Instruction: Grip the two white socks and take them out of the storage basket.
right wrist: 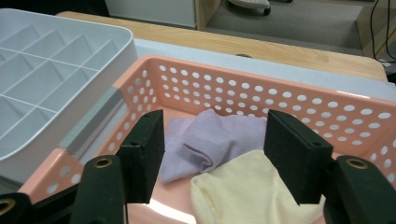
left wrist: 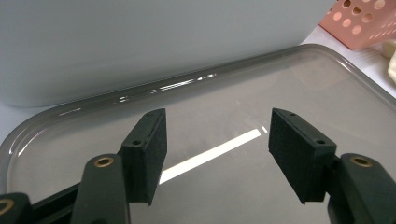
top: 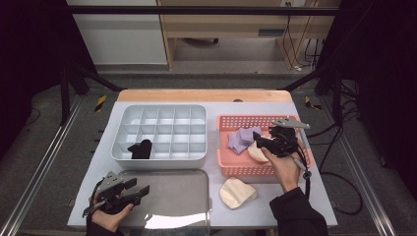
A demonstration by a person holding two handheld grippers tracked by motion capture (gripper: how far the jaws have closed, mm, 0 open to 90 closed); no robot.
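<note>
A pink perforated basket [top: 231, 169] [right wrist: 299, 100] at the right holds a lilac cloth [top: 241, 139] [right wrist: 212, 140] and a pale yellow cloth [top: 255, 152] [right wrist: 243, 196]. My right gripper [top: 259, 140] [right wrist: 215, 156] hangs open just above those cloths, nothing between its jaws. A white divided organizer [top: 160, 132] [right wrist: 51, 70] sits to the left, with a black cloth [top: 140, 149] in a front compartment. My left gripper [top: 136, 189] [left wrist: 217, 151] stays open over the shiny metal tray [top: 189, 196] [left wrist: 299, 74] at the front left. Another pale yellow cloth [top: 237, 192] lies on the table in front of the basket.
The white tabletop [top: 314, 191] ends in a wooden strip [top: 201, 95] at the far side. Dark frame bars and cables stand around the table. The organizer's white wall [left wrist: 140, 42] rises just behind the tray.
</note>
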